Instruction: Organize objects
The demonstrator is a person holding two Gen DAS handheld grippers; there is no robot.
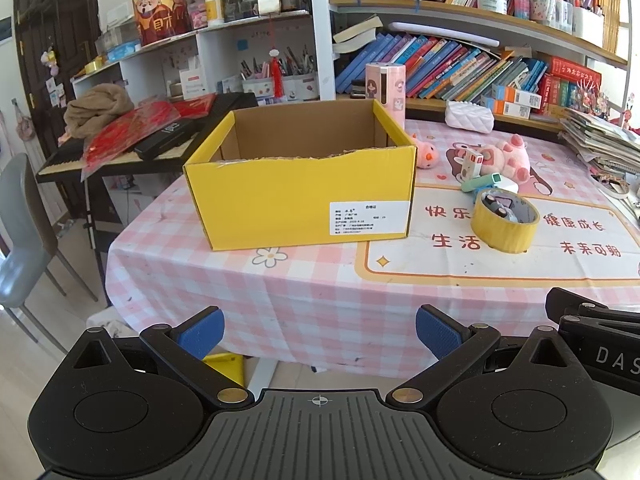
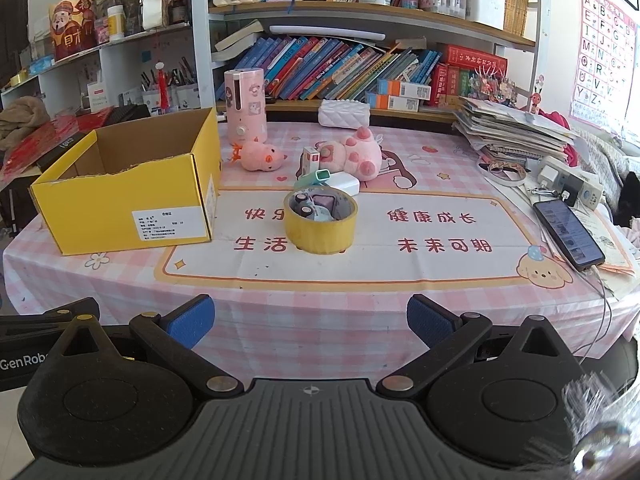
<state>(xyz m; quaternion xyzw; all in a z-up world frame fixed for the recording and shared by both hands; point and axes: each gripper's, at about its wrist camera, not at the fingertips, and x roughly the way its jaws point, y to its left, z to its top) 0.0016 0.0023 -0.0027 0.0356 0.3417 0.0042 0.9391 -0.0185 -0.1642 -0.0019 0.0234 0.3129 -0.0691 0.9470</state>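
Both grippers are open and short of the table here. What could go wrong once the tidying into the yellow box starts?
Small items sit loose inside the yellow tape roll; lifting the roll would probably leave or scatter them. The mint item, white block and small carton crowd the pink plush, so jaws may nudge neighbours. The yellow box could slide when bumped.

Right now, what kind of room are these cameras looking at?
Probably a child's study corner at home: crowded bookshelves behind the table, a cartoon-print pink tablecloth, plush pig toys, and an alphabet poster on the wall.

Bright even daylight, sharp focus, fisheye-curved edges, dark corners
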